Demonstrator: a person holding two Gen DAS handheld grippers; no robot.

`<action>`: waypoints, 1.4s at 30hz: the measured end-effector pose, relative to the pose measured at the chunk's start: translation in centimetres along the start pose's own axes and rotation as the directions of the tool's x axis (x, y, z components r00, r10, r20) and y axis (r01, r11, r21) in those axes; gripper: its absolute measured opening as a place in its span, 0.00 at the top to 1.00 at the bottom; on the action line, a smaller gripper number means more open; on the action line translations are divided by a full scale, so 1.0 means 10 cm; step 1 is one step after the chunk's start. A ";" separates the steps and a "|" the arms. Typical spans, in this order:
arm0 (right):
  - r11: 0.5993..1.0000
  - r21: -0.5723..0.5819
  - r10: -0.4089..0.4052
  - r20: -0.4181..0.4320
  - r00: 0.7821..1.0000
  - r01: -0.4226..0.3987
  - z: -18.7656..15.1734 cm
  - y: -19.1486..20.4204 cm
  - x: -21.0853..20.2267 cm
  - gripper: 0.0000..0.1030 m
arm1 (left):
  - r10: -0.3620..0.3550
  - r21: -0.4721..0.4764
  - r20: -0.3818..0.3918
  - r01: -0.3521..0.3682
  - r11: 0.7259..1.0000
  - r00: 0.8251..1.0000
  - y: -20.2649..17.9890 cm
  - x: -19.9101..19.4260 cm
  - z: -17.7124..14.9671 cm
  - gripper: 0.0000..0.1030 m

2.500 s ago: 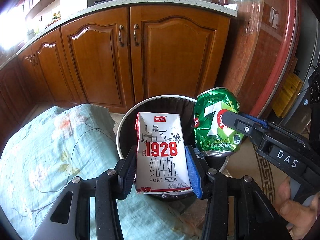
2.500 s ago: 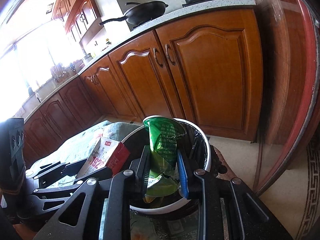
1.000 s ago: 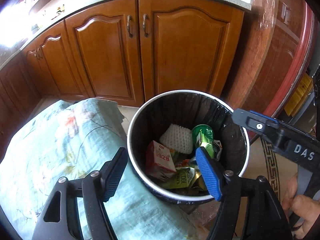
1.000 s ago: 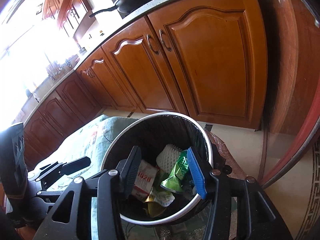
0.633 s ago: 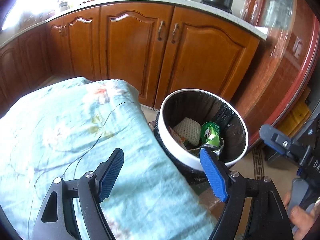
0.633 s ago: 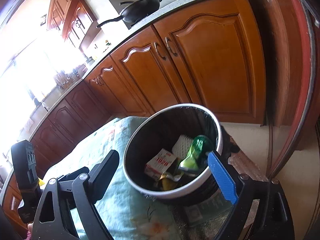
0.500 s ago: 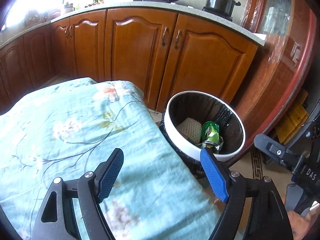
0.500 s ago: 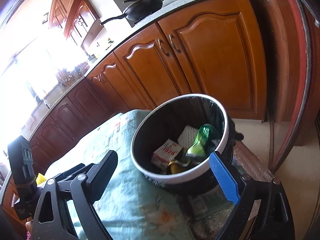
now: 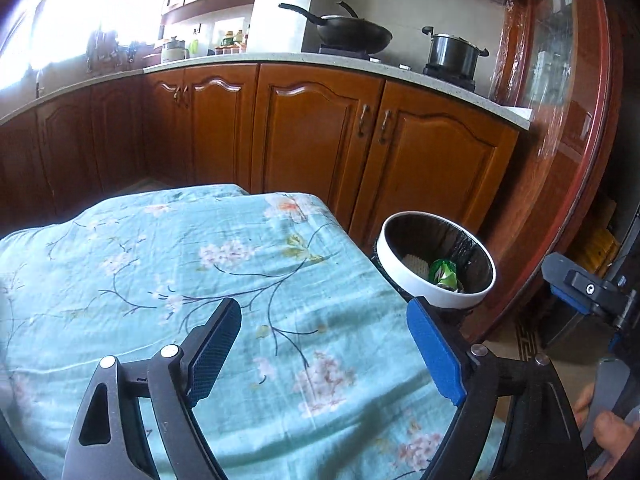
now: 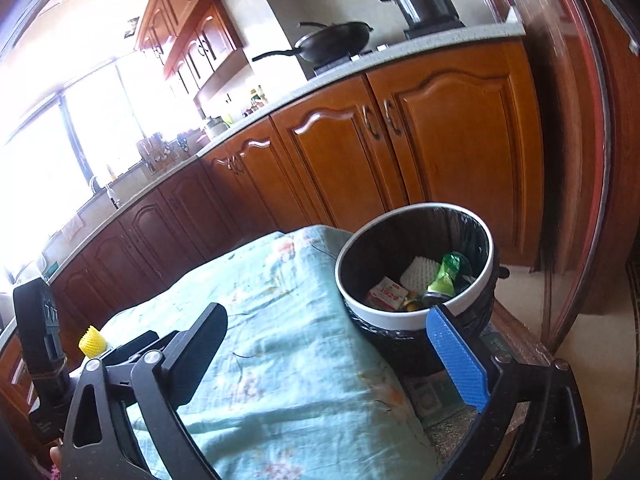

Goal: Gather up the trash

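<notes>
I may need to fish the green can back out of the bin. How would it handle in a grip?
The green can looks crumpled, so it is probably light and would dent further. It leans among other trash in the trash bin, so it may shift when nudged.

Both tools agape, empty.

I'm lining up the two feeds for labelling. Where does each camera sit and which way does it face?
Left wrist: on the left claw, over the floral cloth, facing the cabinets; a thumb shows bottom right.
Right wrist: on the right claw, facing the trash bin and cabinets; the left claw shows at far left.
Shared: cloth, bin, green can, wok, pot.
</notes>
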State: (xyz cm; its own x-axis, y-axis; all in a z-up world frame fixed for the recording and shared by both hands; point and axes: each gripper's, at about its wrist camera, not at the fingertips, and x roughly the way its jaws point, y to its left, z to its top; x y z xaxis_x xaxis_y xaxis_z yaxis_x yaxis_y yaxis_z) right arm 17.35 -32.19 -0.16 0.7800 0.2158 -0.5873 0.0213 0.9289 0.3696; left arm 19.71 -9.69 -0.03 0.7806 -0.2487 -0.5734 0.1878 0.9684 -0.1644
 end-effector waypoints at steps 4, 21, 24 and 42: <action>0.999 -0.045 -0.026 0.066 0.998 0.029 -0.05 0.20 -0.15 0.00 | 0.015 -0.012 0.084 -0.015 1.000 0.996 0.10 -0.27 -0.15 0.00; 0.966 -0.209 -0.103 0.222 0.970 0.151 -0.49 0.43 -0.05 0.00 | 0.135 0.090 0.232 -0.159 0.983 0.963 0.00 -0.45 -0.63 0.01; 0.969 -0.204 -0.093 0.221 0.971 0.139 -0.50 0.42 -0.05 0.00 | 0.130 0.085 0.230 -0.153 0.985 0.964 0.04 -0.44 -0.63 0.01; 0.965 -0.230 -0.074 0.221 0.973 0.126 -0.57 0.48 -0.03 0.00 | 0.118 0.056 0.226 -0.134 0.989 0.967 0.24 -0.42 -0.55 0.01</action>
State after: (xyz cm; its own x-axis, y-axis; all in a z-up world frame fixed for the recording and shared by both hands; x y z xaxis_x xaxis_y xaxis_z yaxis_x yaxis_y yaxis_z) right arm 13.62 -26.08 -2.32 0.8950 0.0748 -0.4397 -0.0255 0.9928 0.1170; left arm 13.60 -6.44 -2.41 0.9117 -0.1212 -0.3926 0.1146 0.9926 -0.0404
